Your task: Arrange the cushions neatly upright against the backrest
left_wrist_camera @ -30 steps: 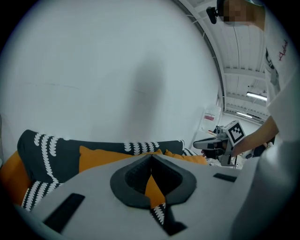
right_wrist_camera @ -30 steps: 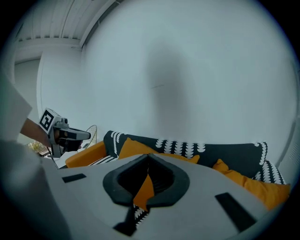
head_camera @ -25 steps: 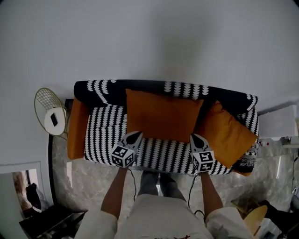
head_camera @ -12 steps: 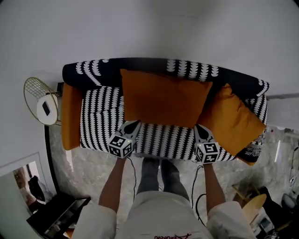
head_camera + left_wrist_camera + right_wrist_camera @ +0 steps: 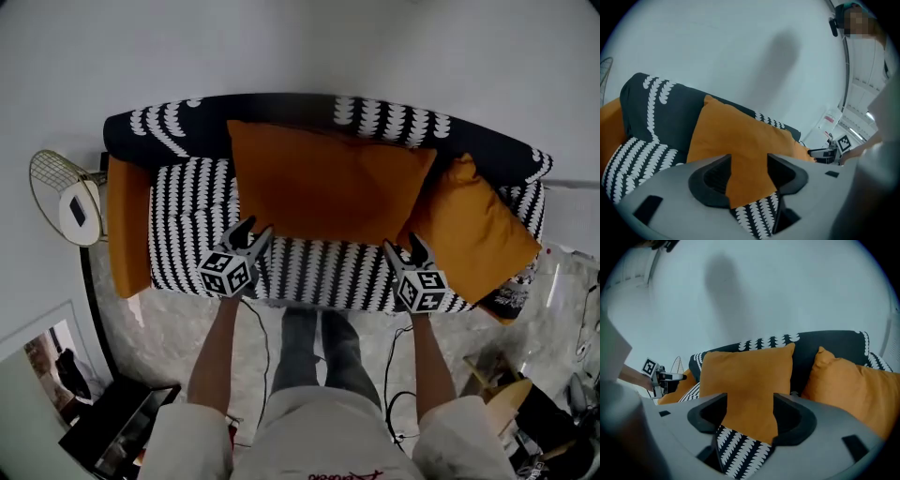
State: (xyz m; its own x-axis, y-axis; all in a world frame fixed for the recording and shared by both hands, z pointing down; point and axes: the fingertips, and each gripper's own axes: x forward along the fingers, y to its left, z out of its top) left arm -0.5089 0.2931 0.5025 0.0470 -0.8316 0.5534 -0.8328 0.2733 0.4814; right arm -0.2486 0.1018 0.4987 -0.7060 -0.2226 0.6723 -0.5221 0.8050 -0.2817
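A large orange cushion (image 5: 323,183) (image 5: 740,140) (image 5: 750,380) stands in the middle of the black-and-white sofa, leaning on the backrest (image 5: 281,111). A second orange cushion (image 5: 478,230) (image 5: 848,380) lies tilted at the sofa's right end. My left gripper (image 5: 246,232) (image 5: 749,163) is just short of the big cushion's lower left corner. At its lower right corner is my right gripper (image 5: 405,246) (image 5: 749,404). Both sets of jaws have just been opening and stand open, with nothing between them. The cushion's bottom edge lies just beyond them.
An orange pad (image 5: 127,225) covers the sofa's left arm. A wire side table (image 5: 47,173) with a white round top stands left of the sofa. A white cabinet (image 5: 574,214) is at the right. The person's legs (image 5: 319,347) stand on the marble floor before the seat (image 5: 187,225).
Both grippers have sunk toward the seat's front edge and gone from shut to open. The sofa has grown larger in the head view. The cushions have not moved.
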